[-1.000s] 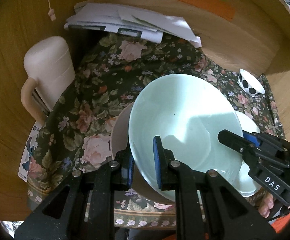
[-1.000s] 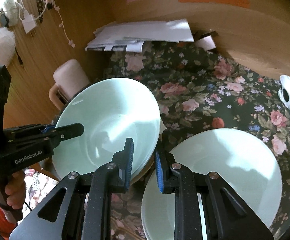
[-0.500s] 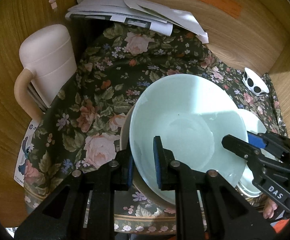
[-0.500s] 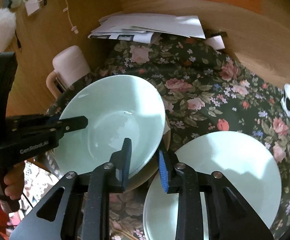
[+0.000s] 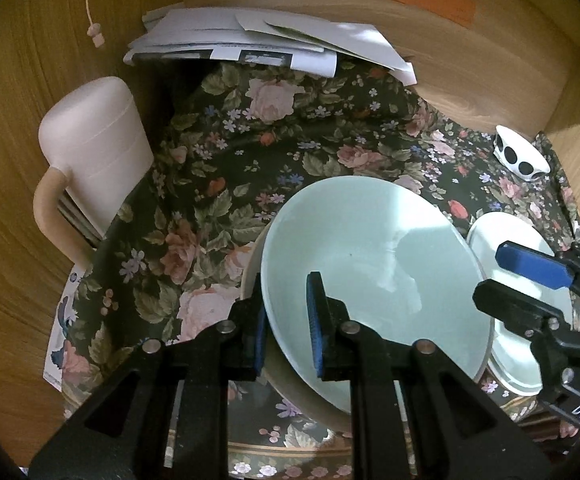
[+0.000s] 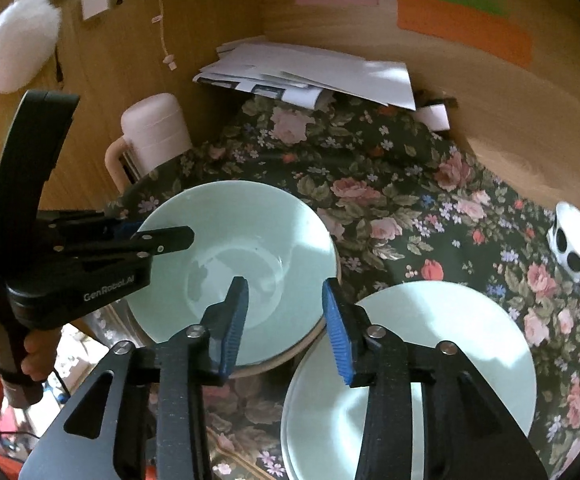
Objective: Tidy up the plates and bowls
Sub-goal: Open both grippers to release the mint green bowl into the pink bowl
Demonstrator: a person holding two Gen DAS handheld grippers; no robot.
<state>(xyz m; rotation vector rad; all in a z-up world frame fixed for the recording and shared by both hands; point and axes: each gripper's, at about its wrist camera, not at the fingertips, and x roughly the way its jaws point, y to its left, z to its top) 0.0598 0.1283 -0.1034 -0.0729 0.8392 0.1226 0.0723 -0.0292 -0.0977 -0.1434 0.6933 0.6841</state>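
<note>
A pale green bowl (image 5: 374,264) sits nested in a beige bowl (image 5: 252,272) on the floral cloth. My left gripper (image 5: 288,324) is shut on the green bowl's near rim, one finger inside and one outside. It also shows in the right wrist view (image 6: 234,252), with the beige rim (image 6: 290,354) below it. My right gripper (image 6: 284,320) is open and straddles the green bowl's right rim without touching it. A stack of pale green plates (image 6: 442,344) lies right of the bowls, also seen in the left wrist view (image 5: 510,248).
A pink lidded jug (image 5: 94,160) stands at the left against the wooden wall. A pile of papers (image 5: 266,40) lies at the back. A small white bowl with black dots (image 5: 520,154) sits at the far right on the floral cloth (image 5: 290,148).
The green bowl has come down level into the beige bowl. My right gripper has opened and let go of its rim. The left gripper keeps its hold.
</note>
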